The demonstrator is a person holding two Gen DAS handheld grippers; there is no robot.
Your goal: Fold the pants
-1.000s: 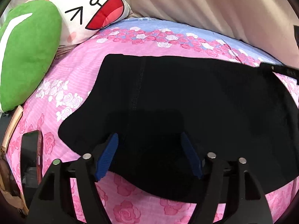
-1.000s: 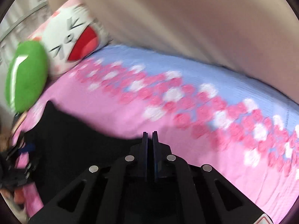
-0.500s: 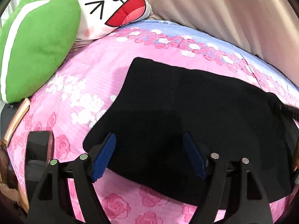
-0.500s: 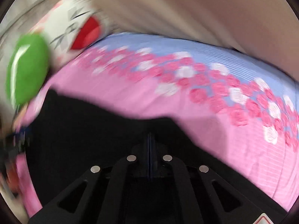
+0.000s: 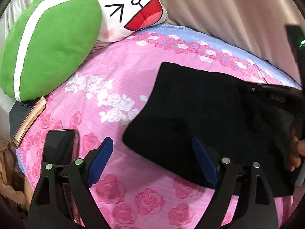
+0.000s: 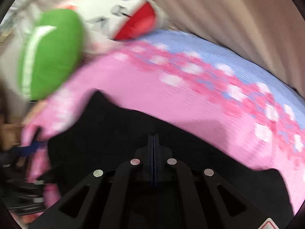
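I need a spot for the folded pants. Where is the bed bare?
Bare: pink sheet between green pillow and black pants, and the blue strip beside the curtain. Crowded: left edge, with phone and book.

I can read no words, brand names or numbers anywhere. The only sign is a red-edged warning triangle sticker [image 6: 269,224] on my right gripper's body, at five o'clock in the right wrist view; it is cut off, its symbol unreadable.
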